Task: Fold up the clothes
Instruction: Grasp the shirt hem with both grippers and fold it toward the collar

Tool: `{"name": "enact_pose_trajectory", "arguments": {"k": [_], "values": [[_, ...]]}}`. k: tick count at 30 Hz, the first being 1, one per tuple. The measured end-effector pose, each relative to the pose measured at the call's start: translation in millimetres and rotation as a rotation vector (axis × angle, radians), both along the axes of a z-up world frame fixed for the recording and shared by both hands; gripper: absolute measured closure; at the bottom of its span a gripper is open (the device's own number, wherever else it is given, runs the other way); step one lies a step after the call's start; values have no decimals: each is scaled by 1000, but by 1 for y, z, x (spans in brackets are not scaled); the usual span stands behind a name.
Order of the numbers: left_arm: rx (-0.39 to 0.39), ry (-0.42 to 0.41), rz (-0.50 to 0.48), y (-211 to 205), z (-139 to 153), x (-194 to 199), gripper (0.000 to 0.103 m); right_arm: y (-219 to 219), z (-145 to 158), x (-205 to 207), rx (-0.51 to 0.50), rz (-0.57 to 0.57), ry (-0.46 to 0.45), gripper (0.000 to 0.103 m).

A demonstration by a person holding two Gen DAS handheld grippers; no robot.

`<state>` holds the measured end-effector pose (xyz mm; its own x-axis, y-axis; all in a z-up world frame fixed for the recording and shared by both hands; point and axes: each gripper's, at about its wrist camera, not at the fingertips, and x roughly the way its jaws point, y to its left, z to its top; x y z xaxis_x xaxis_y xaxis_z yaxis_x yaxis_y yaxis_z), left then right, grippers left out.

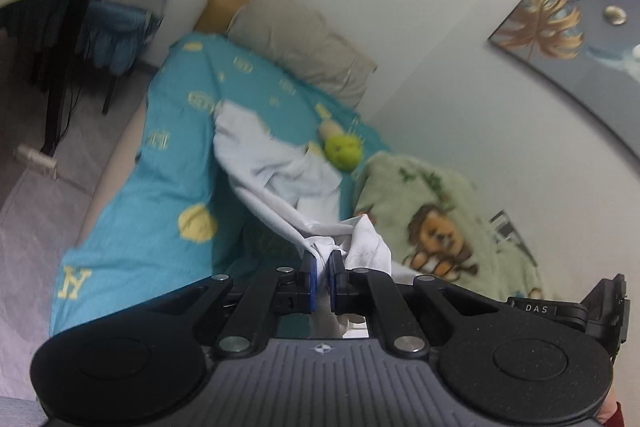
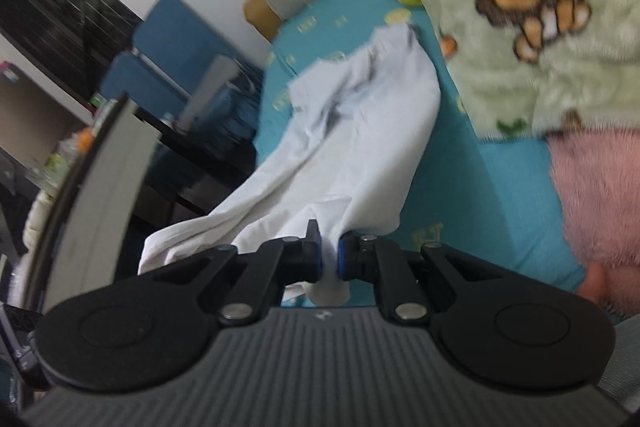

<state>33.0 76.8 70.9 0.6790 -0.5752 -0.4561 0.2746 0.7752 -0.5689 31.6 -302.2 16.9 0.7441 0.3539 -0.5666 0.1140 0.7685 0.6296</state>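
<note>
Left tongs [image 1: 324, 267]: nearly closed, pinching a bunched edge of the white garment [image 1: 272, 163] between the blue pads; cloth spills out just past the tips.
Right tongs [image 2: 329, 255]: likewise drawn in tight on a fold of the white garment [image 2: 360, 131], fabric squeezed between the pads and trailing below them.
Garment position: held up at the near end by both tongs, the rest draping down and away onto the bed [image 1: 160, 187], its far end lying on the teal sheet.
Handling: looks thin, light and limp; it sags and creases freely, so it will not keep a shape unless pulled taut. Probably a little slippery in a narrow pinch.
Where to hold: corners or a hem, well apart, so the cloth spreads flat; the present grips look bunched, not at clean corners.
Nearby: lion-print blanket [image 2: 520, 7] beside the garment; green ball [image 1: 342, 151] just past it; grey pillow [image 1: 296, 39] at the bed's head; pink fluffy item [image 2: 600, 195] at the right.
</note>
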Motion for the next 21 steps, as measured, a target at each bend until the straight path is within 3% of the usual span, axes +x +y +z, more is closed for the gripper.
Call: {"name": "enact_pose_trajectory", "arguments": {"k": [6,11,16,21], "values": [[24,-108,-24,0,60,-54,97,-2,53,-47,-26,41,-116,92],[51,-155,-38,-2,73,-96,97,1,61,-84,-40,58,-165,92],[109,-145,-11,-12,63,-85,97,6,49,-68,-64,50,-148,92],[157,-119,18,-24,39,-28,97,4,25,-13,-84,34,-91,92]]}}
